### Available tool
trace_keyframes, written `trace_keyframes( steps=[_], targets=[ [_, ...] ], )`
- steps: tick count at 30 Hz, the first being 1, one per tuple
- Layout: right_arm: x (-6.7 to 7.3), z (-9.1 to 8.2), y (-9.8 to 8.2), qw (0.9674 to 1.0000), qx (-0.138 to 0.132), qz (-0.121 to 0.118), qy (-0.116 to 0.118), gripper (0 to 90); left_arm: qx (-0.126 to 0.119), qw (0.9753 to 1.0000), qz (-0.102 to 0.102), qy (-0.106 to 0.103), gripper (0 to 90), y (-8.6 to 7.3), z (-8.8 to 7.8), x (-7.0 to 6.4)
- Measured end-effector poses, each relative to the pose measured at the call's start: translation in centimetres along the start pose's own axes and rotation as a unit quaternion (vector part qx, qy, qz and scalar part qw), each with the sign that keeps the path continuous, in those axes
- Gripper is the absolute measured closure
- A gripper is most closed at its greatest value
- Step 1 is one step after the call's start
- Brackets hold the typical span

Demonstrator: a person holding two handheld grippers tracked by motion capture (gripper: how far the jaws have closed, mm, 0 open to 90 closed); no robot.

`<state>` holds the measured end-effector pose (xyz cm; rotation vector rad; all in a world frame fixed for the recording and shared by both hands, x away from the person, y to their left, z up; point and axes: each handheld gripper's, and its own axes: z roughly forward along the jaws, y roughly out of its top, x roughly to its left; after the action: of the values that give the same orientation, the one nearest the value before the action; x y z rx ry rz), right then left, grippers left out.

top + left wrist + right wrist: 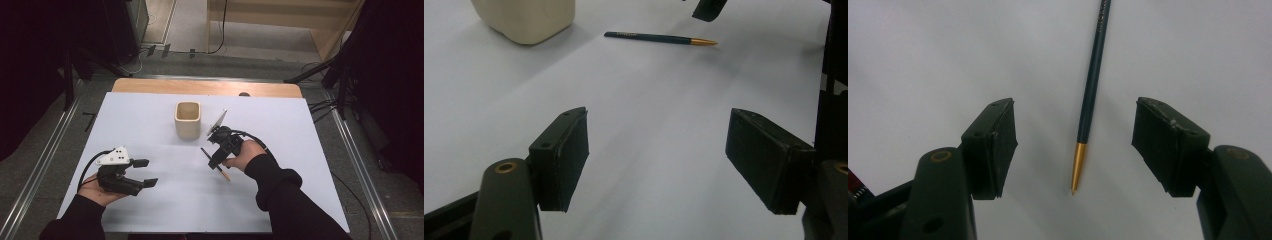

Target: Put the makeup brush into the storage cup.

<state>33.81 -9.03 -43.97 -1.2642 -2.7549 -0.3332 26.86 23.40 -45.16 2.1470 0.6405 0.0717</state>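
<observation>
My left gripper [145, 173] rests idle on the white table sheet [150, 115], jaws spread and empty, leaving the work to my other hand. Past the one cream square ceramic cup [187, 120], my right gripper [1075, 145] hangs over the single dark-green pen with a gold tip [1091, 95], which lies flat between its parted jaws, untouched, lined up for a pinch.

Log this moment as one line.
right gripper: open, astride pen | pen: flat on table | left gripper: open, nothing between | cup: upright
</observation>
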Motion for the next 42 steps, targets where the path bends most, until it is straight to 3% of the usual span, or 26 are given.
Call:
trace_keyframes(
  steps=[12, 20, 26, 31, 35, 40, 42],
  targets=[
    [-0.5, 2.5, -0.7, 0.9999, 0.004, 0.01, 0.004, 26.5, 0.001, 1.0, 0.0, 0.0, 26.0, 0.0, 0.0, 0.0],
    [-0.3, 3.5, -1.0, 0.9999, 0.011, 0.011, -0.005, 21.1, 0.001, 1.0, 0.0, 0.0, 26.0, 0.0, 0.0, 0.0],
    [0.0, 4.1, -1.5, 0.9995, 0.011, 0.01, -0.026, 34.4, 0.001, 1.0, 0.0, 0.001, 26.0, 0.0, 0.0, 0.0],
    [0.9, 4.2, -1.8, 0.9966, 0.009, -0.012, -0.081, 46.7, -0.002, 1.0, 0.0, 0.002, 26.0, 0.0, -0.1, 0.1],
    [1.4, 4.1, -1.8, 0.9966, 0.011, -0.011, -0.081, 58.8, -0.001, 1.0, -0.003, 0.003, 26.0, 0.0, -0.1, 0.1],
    [1.5, 4.1, -1.7, 0.9968, 0.015, -0.004, -0.078, 62.8, 0.001, 1.0, 0.0, 0.003, 26.0, 0.0, 0.0, 0.1],
    [1.5, 4.1, -1.7, 0.9969, 0.015, -0.005, -0.077, 69.9, 0.0, 1.0, -0.001, 0.003, 26.0, 0.0, 0.0, 0.1]
  ],
)
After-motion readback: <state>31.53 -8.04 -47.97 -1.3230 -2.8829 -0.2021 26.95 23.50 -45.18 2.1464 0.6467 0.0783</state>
